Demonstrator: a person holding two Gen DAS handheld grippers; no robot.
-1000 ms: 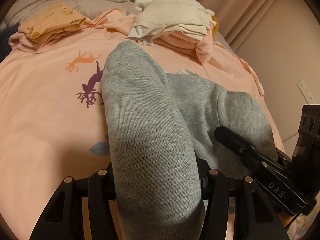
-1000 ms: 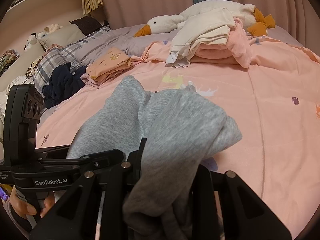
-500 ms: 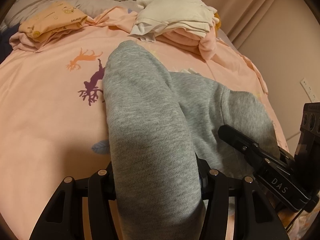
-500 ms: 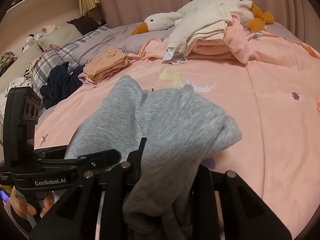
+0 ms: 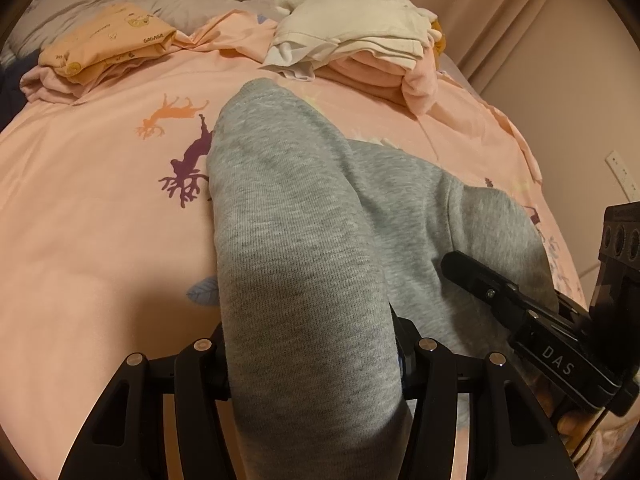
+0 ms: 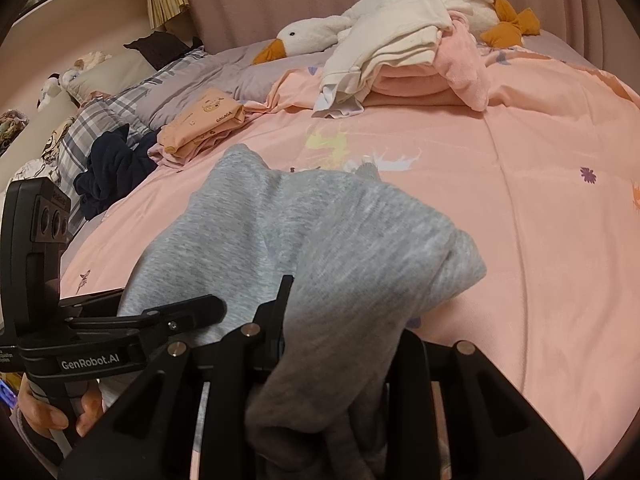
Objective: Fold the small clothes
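Wide pink cotton bedsheet (image 5: 100, 208) printed with deer silhouettes, smooth, cut off at every frame edge. Draped across its middle, a soft grey knit sweatshirt-fabric garment (image 5: 304, 248), bunched into two rounded humps, near end raised off the sheet; overall shape hard to make out. Long white plush goose with orange beak (image 6: 320, 34) along the far side, partly buried under a stack of cream and pink folded clothes (image 6: 404, 64). Crumpled dark navy garment (image 6: 116, 164) beside plaid pillows. Small folded peach cloth (image 5: 108, 40) printed "GAGAGA". Left gripper (image 5: 310, 354) clamped on the grey fabric, fingertips hidden under it. Right gripper (image 6: 340, 344) likewise pinching the grey fabric, tips smothered by folds. "DAS" legible on the right tool's side, "GenRobot.AI" on the left tool's.
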